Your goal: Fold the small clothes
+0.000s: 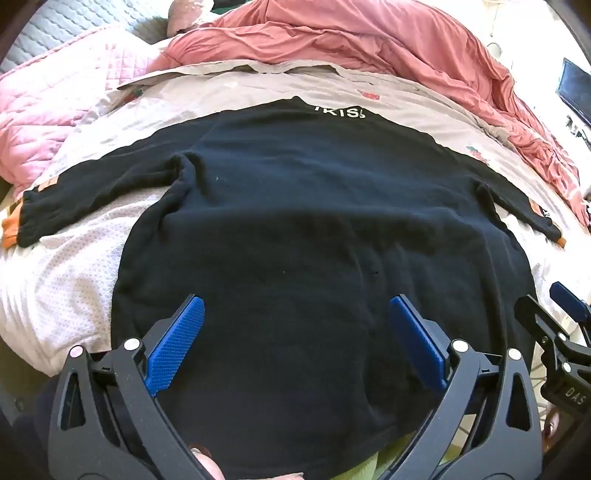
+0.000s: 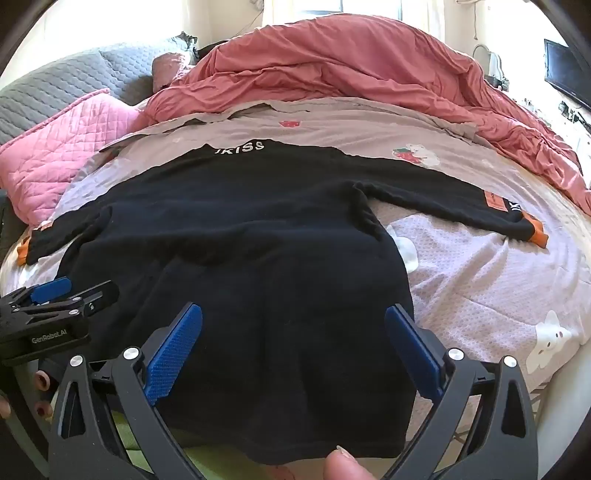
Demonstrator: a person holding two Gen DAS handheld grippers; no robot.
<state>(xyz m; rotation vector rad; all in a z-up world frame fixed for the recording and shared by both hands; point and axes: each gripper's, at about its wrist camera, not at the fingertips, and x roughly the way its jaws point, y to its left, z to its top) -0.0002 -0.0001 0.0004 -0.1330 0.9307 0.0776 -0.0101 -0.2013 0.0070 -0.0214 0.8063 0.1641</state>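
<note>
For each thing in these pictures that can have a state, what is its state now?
Black sweater: spread flat on the bed, both sleeves out, unfolded.
Left gripper: open, over the hem, holding nothing.
Right gripper: open, over the hem, holding nothing.
Red duvet: crumpled, pushed back.

Bright daylight, fisheye-warped edges, blown-out bkgd.

We are looking over a bed (image 2: 480, 258) in bright daylight, a window (image 2: 369, 5) glowing behind a rumpled red duvet (image 2: 351, 62), pink quilted pillow (image 2: 66, 147) lying left.
</note>
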